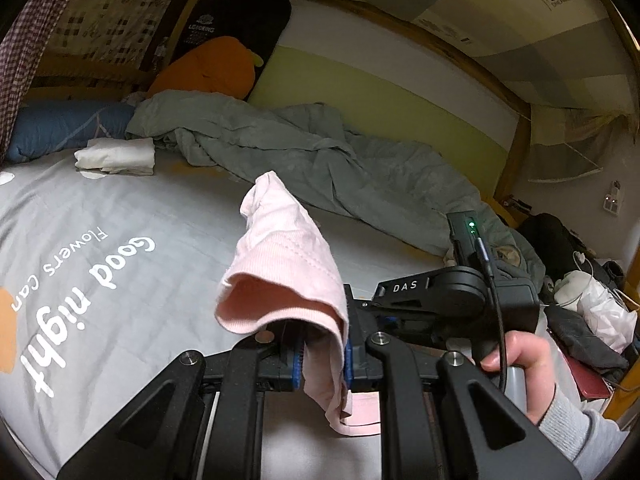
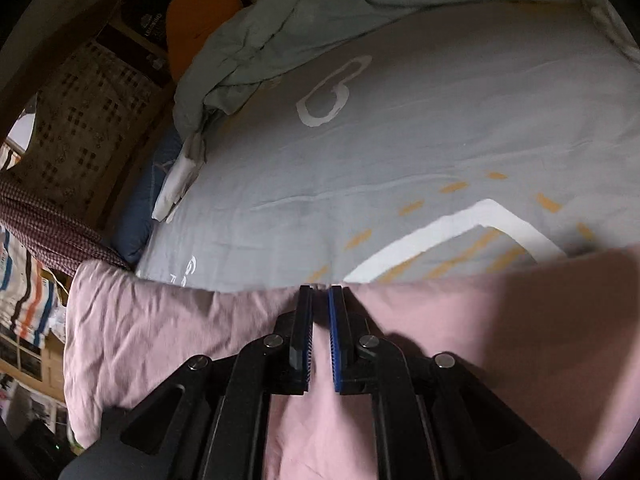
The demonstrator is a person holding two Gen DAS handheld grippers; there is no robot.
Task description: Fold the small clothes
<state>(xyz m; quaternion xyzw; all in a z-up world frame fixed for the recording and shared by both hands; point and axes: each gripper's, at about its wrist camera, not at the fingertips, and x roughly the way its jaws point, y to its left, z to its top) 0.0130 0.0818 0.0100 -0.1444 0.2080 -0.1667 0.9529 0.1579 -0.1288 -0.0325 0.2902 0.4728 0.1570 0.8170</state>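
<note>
A small pink ribbed garment (image 1: 286,264) hangs bunched from my left gripper (image 1: 322,354), which is shut on its edge and holds it above the grey bedsheet (image 1: 132,216). In the right wrist view the same pink garment (image 2: 460,344) spreads wide under and in front of my right gripper (image 2: 320,320), whose blue-padded jaws are nearly closed on the garment's upper edge. The right gripper's body (image 1: 452,292) and the hand holding it show at the right of the left wrist view.
A folded white garment (image 1: 118,156) lies at the far left of the bed next to a blue pillow (image 1: 60,128). A crumpled grey-green duvet (image 1: 320,160) runs along the back. An orange plush (image 1: 208,68) leans in the corner. Clutter (image 1: 580,308) sits beyond the bed's right edge.
</note>
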